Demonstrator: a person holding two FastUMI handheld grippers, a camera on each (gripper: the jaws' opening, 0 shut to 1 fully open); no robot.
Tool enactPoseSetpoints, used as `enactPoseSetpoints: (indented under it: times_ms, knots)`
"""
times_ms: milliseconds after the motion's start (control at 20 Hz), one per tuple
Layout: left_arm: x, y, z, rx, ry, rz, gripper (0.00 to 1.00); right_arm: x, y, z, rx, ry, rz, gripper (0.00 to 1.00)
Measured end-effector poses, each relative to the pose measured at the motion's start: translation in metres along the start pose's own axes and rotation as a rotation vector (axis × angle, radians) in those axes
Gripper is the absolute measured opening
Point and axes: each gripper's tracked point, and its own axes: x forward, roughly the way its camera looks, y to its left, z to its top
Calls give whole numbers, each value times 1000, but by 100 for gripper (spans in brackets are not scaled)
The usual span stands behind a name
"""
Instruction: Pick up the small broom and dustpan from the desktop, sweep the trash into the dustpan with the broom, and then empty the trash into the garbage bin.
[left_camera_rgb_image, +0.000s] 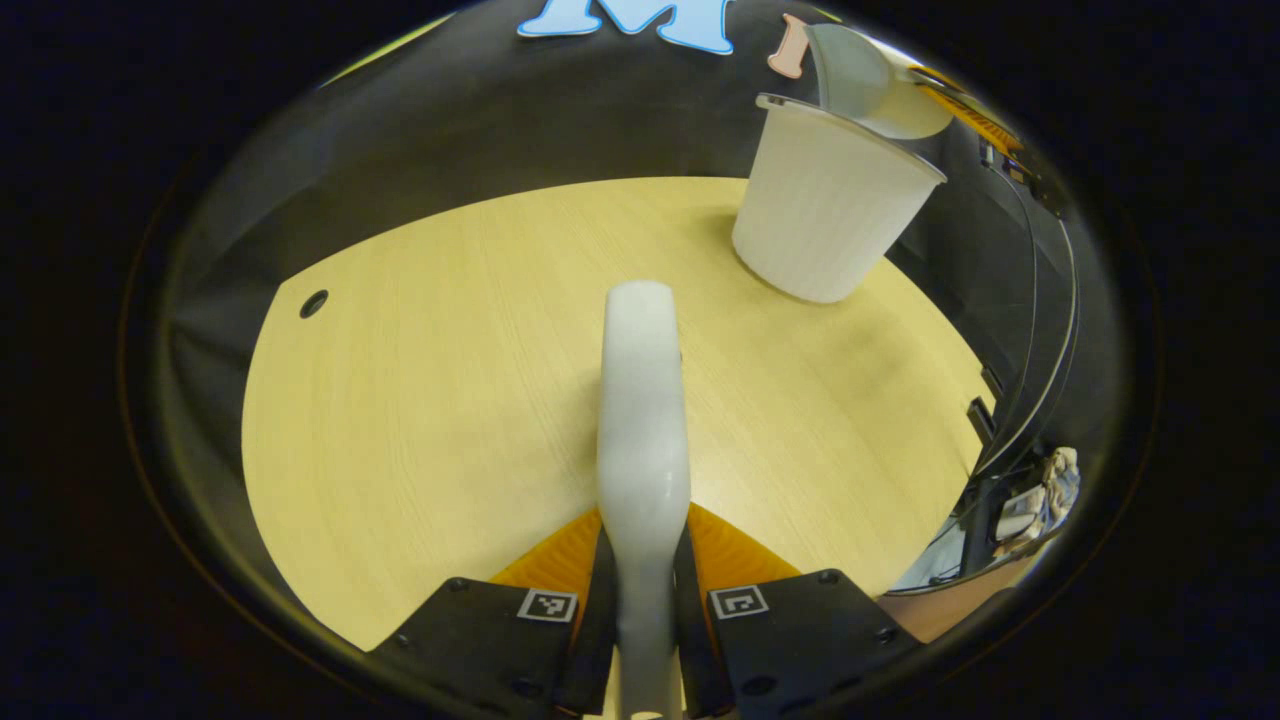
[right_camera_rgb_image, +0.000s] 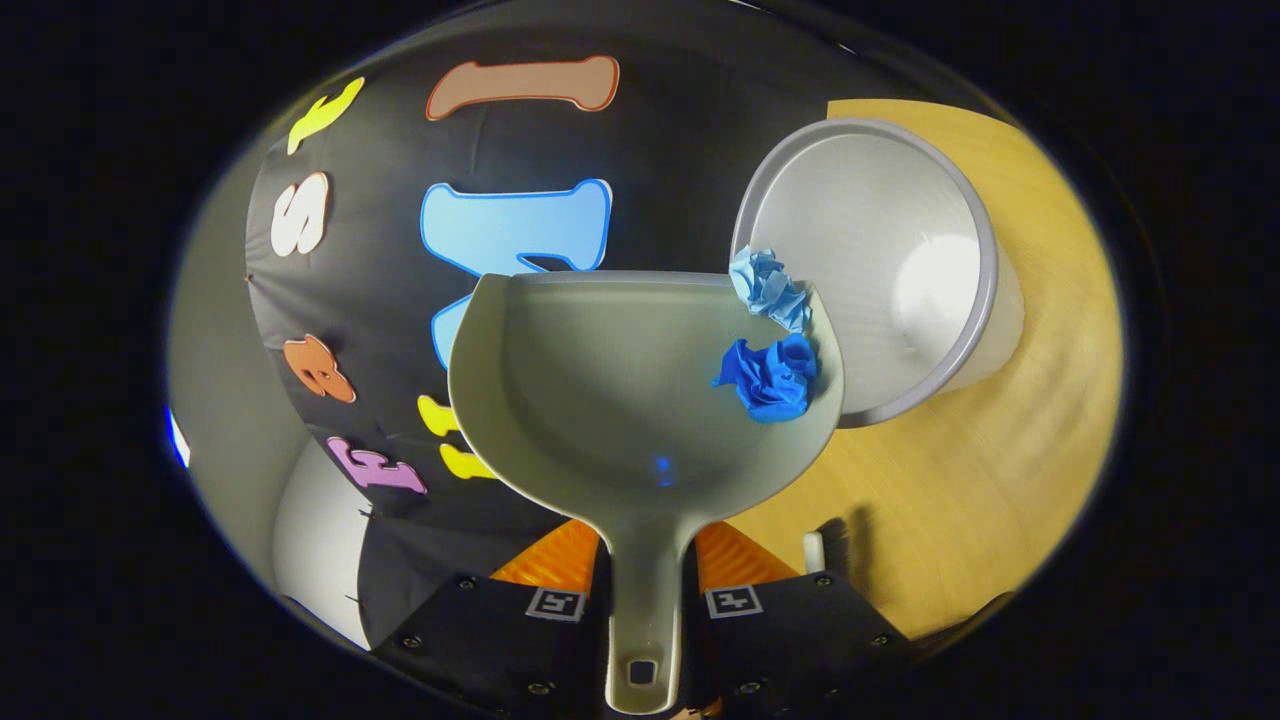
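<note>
Right gripper view: my right tongs (right_camera_rgb_image: 640, 600) pinch dustpan (right_camera_rgb_image: 620, 400) handle; light paper wads (right_camera_rgb_image: 770, 375) ahead-right, near bin (right_camera_rgb_image: 870, 260). Left tongs (left_camera_rgb_image: 640, 600) pinch broom handle (left_camera_rgb_image: 640, 420); rigid plastic.

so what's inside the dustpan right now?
Two crumpled paper wads sit in the dustpan by its right rim: a light blue wad at the front lip and a dark blue wad behind it. Whatever lies under the wads is covered.
</note>
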Motion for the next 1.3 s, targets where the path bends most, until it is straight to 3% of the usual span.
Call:
enactPoseSetpoints:
  times_ms: [150, 300, 600, 900, 950, 1000, 1300]
  knots:
    - [-3, 2, -4, -1, 4, 3, 36, 1, 2, 2, 57, -17, 49, 26]
    - [-7, 3, -9, 0, 6, 6, 36, 1, 4, 1, 77, -12, 71, 29]
    - [-13, 9, -18, -15, -1, 14, 37, 5, 7, -6, 55, -9, 93, 27]
    - [-21, 22, -34, -62, -10, 37, 34, -2, -9, -40, -165, 19, -1, 27]
    - [-22, 26, -37, -73, -9, 45, 32, -3, -10, -47, -199, 29, -12, 22]
    - [-25, 29, -42, -83, -9, 52, 36, -3, -11, -54, -239, 36, -26, 27]
    - [-34, 45, -62, -142, -14, 86, 36, -7, -25, -92, -519, 68, -156, 27]
